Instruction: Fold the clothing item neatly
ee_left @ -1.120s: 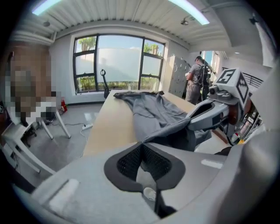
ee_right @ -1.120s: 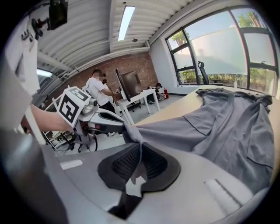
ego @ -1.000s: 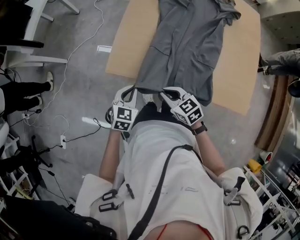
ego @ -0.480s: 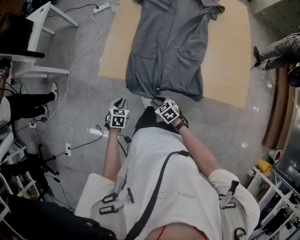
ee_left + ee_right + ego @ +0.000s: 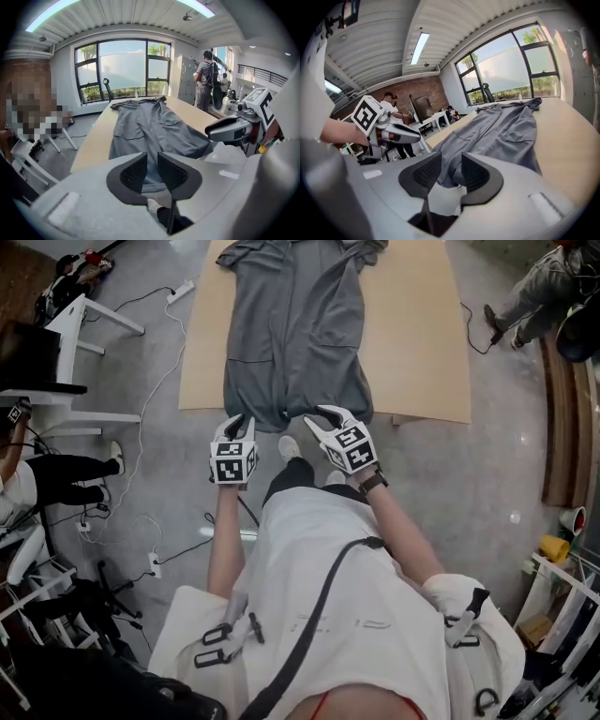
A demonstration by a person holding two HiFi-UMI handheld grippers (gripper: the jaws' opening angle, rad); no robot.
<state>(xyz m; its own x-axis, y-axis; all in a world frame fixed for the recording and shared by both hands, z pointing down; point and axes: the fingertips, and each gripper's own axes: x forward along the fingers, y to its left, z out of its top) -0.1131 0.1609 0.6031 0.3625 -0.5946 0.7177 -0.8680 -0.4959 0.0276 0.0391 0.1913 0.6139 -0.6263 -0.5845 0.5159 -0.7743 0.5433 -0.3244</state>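
Note:
A grey short-sleeved garment (image 5: pixel 295 324) lies flat lengthwise on the light wooden table (image 5: pixel 412 343), its hem at the near edge. Both grippers hover just off that edge, in front of the hem. My left gripper (image 5: pixel 236 423) is open, and its pads (image 5: pixel 136 171) stand apart with nothing between them. The jaws of my right gripper (image 5: pixel 317 420) are opening and are also empty. From the left gripper (image 5: pixel 152 159) the garment (image 5: pixel 150 126) stretches away beyond the jaws. It does the same in the right gripper view (image 5: pixel 501 131), past that gripper (image 5: pixel 451 159).
White desks (image 5: pixel 84 315) and a seated person's legs (image 5: pixel 56 474) are at the left. Cables (image 5: pixel 150 409) and a power strip (image 5: pixel 181 289) lie on the floor. Another person (image 5: pixel 530 282) is beyond the table's far right corner.
Both grippers have let go of the hem and their jaws have parted. The garment now lies fully on the table, and the head view has swung forward.

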